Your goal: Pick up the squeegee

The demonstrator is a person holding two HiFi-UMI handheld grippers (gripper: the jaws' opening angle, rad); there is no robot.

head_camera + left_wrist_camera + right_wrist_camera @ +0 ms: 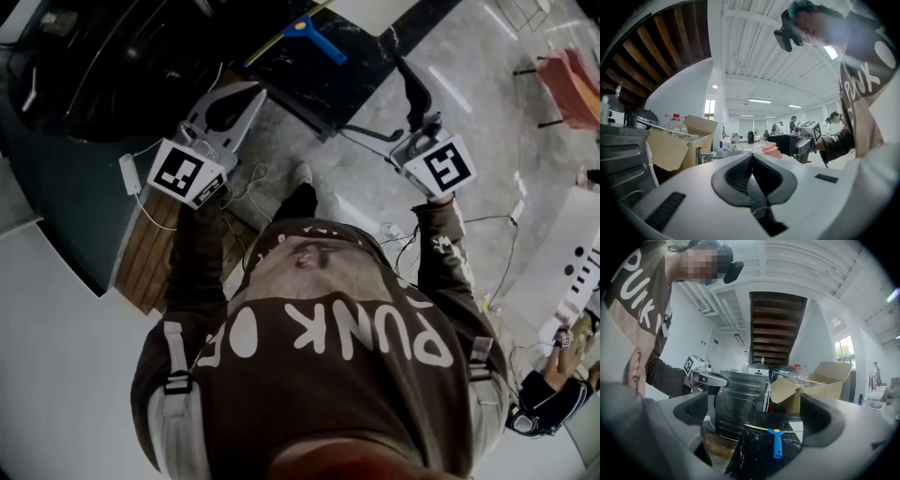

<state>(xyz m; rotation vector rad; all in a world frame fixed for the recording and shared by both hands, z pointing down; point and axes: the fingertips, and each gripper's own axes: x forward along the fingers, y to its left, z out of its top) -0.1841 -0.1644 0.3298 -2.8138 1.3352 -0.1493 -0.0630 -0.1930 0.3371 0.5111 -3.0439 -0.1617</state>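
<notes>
- Two grippers in view, both well clear of the squeegee, so I judge the pick-up not yet begun.
- Squeegee: blue handle with a thin yellowish blade, lying flat on the black marble tabletop, handle end pointing toward the person. Nothing touches it.
- Right gripper: jaws spread wide with nothing between them. The squeegee sits framed in the gap, on the tabletop ahead and lower. The wide opening and this line-up read as preparation for a reach, so this is probably the picking hand.
- Left gripper: jaws closed against each other, nothing held. It points out across the room, not at the table, so it is likely idle and held aside.
- Head view: right gripper is nearer the table edge than left gripper.
- Next move likely needs the jaws to straddle the narrow handle, since the blade lies flat and low.
</notes>
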